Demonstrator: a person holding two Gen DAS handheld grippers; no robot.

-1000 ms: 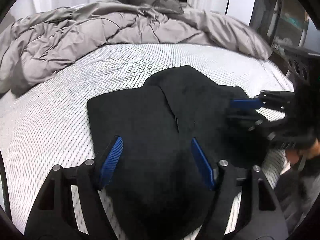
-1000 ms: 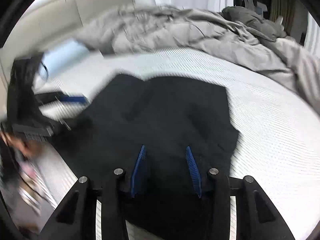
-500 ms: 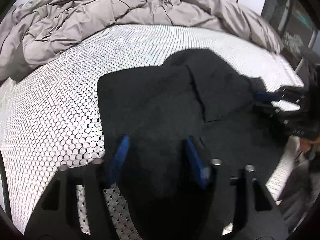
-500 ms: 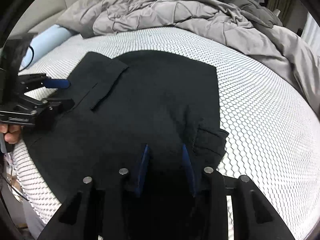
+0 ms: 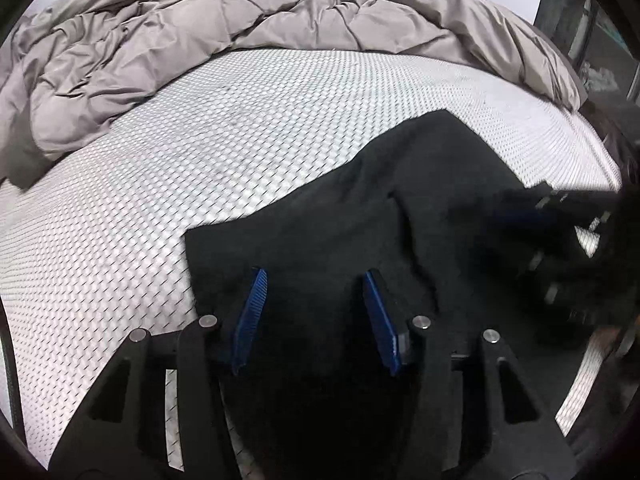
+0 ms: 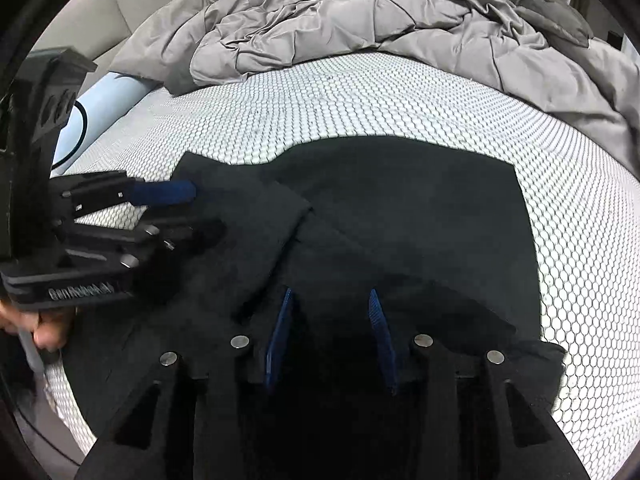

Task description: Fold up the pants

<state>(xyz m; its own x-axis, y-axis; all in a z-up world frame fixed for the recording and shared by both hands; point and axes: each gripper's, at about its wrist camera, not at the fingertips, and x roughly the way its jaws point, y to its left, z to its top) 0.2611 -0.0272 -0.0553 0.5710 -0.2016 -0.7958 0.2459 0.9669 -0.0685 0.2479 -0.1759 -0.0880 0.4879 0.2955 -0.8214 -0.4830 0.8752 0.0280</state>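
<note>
Both tools hang low over the near edge of the bed (image 6: pixel 400 92), and each has its blue pads apart with black cloth lying between and beneath them, nothing pinched that I can make out. The left tool (image 5: pixel 316 300) sits over the left part of the garment; the right tool (image 6: pixel 331 320) sits over the middle of it, close to the bed's edge.

Beyond both tools the white honeycomb mattress spreads out, with a rumpled grey duvet (image 5: pixel 200 32) piled at its far side, well apart from the work.

The black pants (image 6: pixel 400 220) lie flat just ahead of the tools, already doubled into a broad slab, with one panel lapped over the rest and its edge running diagonally ahead of the right tool. I judge they are laid near the edge so both tools can reach a hem for the next fold.

Against half a second ago, the left tool has swung leftward, so the pants now sit more to its right, and the right tool has closed in over the cloth, its pads a little wider.

A pale blue roll (image 6: pixel 108 100) lies far left of the right tool.
</note>
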